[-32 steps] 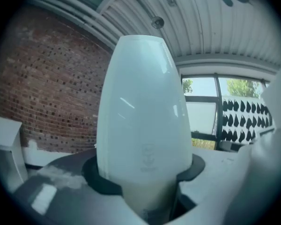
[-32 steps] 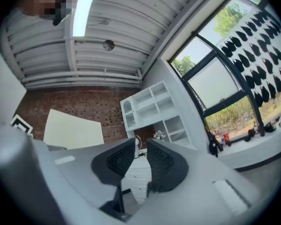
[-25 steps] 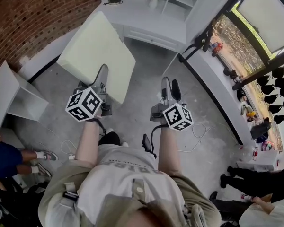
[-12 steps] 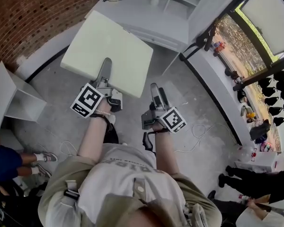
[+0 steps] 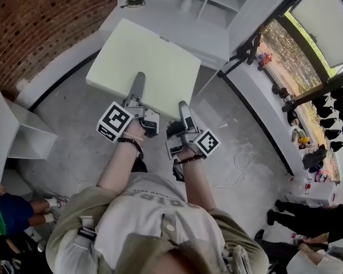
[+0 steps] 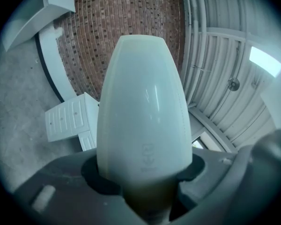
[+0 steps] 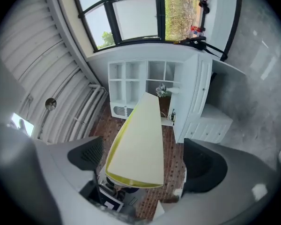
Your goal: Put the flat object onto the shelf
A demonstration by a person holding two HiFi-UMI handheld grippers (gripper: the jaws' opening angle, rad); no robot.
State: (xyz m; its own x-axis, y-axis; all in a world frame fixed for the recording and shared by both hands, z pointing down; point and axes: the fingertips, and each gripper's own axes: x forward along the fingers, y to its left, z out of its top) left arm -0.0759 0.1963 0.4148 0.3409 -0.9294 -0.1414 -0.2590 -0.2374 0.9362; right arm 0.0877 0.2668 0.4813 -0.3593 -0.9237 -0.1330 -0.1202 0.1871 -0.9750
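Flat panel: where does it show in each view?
Head view: panel at upper centre.
Left gripper view: panel fills the centre.
Right gripper view: panel at centre, low.
Shared landmark: brick wall, in all three views.

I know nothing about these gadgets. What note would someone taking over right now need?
Left gripper: shut on the pale yellow flat square board, at its near edge.
Right gripper: open, jaws just widened; board edge between them, unclamped.
Board: held in the air, short of the white cubby shelf.
Done: board lifted. Left: carry it over, set it on the shelf.
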